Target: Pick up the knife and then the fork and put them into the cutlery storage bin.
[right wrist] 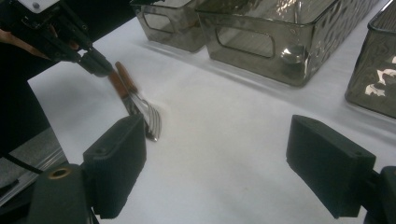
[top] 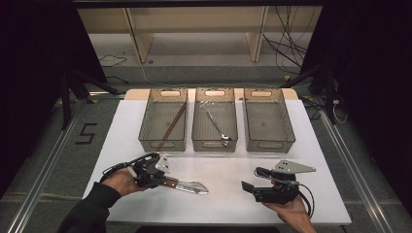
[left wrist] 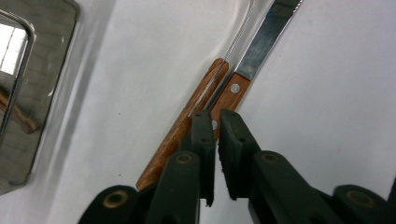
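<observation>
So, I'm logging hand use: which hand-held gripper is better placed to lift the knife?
Left hand-held gripper: its jaws are shut on the knife handle. The right hand-held gripper is open, apart.

Both claws are black with ribbed pads, brass-coloured pivot pins and grey three-cornered top plates: left claw [top: 156,171], right claw [top: 248,187]. Black cables trail behind. A dark sleeve [top: 90,206] covers the left forearm.

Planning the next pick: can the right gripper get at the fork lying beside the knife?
Probably yes. The right gripper is open with bare tabletop between it and the fork, though the left gripper, shut on the knife, sits close alongside.
</observation>
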{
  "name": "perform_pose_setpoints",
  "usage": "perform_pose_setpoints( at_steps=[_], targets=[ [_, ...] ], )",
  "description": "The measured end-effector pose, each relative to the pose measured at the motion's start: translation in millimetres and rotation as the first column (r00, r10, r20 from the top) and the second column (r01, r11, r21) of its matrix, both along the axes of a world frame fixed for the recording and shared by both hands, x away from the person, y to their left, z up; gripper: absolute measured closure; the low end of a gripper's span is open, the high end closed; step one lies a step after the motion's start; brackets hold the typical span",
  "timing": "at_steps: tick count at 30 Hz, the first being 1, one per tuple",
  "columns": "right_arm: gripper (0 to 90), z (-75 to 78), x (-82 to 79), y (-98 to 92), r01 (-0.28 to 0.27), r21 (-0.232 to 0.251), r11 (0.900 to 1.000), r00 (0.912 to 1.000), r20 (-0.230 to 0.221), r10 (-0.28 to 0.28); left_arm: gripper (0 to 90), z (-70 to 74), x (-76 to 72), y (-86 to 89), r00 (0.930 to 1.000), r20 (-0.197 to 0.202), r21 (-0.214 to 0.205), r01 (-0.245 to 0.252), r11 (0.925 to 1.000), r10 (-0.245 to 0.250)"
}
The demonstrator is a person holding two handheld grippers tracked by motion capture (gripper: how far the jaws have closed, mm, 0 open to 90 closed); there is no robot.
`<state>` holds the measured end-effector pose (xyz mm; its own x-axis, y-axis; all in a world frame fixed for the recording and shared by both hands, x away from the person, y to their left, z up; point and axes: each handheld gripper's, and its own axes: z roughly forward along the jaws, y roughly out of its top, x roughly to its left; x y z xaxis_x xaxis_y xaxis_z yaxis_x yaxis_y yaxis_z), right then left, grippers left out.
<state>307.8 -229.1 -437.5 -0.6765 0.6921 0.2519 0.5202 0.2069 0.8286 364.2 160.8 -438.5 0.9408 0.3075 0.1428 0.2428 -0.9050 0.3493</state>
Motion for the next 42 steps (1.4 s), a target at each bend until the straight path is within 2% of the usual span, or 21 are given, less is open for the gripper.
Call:
perform_pose_setpoints(
  at_steps=[3,4,5,9,13,19,21,24,30,34,35,36,42],
  targets=[
    [20.7,0.1,-0.1,0.0,-0.002,0.0,1.0,1.0,0.0,0.002,87.4,0.1,0.3,0.2,0.9999,0.014,0.001,0.004,1.0,-0.004],
    [20.7,0.1,-0.1,-0.1,-0.002,0.0,1.0,1.0,0.0,0.002,88.3,-0.3,0.1,-0.1,0.9997,0.022,0.016,0.005,0.9999,-0.005],
    [20.8,0.2,-0.1,-0.2,-0.001,0.001,1.0,1.0,0.0,0.001,88.5,-0.7,0.5,0.1,0.9997,0.022,0.027,0.008,0.9996,-0.009],
    [20.8,0.1,-0.1,-0.1,-0.003,0.001,1.0,1.0,-0.001,0.003,88.5,-5.2,1.2,1.0,0.9999,0.011,0.018,-0.002,0.9998,0.002],
    [20.9,-0.1,-0.1,0.4,-0.005,0.0,1.0,1.0,0.0,0.005,89.0,-9.2,2.2,1.0,0.9997,0.016,0.05,0.018,0.9986,-0.019],
    [21.0,-0.2,0.0,0.7,-0.008,-0.001,1.0,1.0,-0.003,0.008,89.0,-14.0,4.6,1.2,0.9993,0.031,0.064,0.018,0.9978,-0.021],
    [21.1,-0.4,0.2,0.9,-0.009,-0.001,1.0,1.0,-0.003,0.009,89.0,-15.6,6.3,0.9,0.9994,0.028,0.081,0.02,0.9965,-0.022],
    [21.3,-0.6,0.4,1.1,-0.012,0.0,0.9999,0.9999,-0.002,0.012,89.1,-16.5,7.6,1.6,0.9996,0.028,0.069,0.007,0.9976,-0.009],
    [21.3,-1.0,0.9,1.4,-0.013,0.002,0.9999,0.9999,-0.006,0.013,89.1,-16.5,10.3,1.6,0.9993,0.033,0.067,0.014,0.9977,-0.017],
    [21.4,-1.1,1.0,1.8,-0.014,0.001,0.9999,0.9999,-0.007,0.014,89.0,-16.4,11.1,2.8,0.9997,0.015,0.055,0.017,0.9984,-0.018],
    [21.5,-1.1,1.0,1.8,-0.014,0.001,0.9999,0.9999,-0.007,0.014,89.0,-16.3,10.9,2.8,0.9996,0.016,0.057,0.021,0.9981,-0.022],
    [21.5,-1.0,1.0,1.8,-0.013,-0.001,0.9999,0.9999,-0.004,0.013,89.0,-17.0,10.5,2.4,0.999,0.035,0.061,0.024,0.9979,-0.026],
    [21.7,-0.9,1.2,1.2,-0.012,0.004,0.9999,0.9999,-0.008,0.012,89.1,-17.1,12.3,-0.2,0.9981,0.038,0.063,0.046,0.997,-0.049]
  ],
)
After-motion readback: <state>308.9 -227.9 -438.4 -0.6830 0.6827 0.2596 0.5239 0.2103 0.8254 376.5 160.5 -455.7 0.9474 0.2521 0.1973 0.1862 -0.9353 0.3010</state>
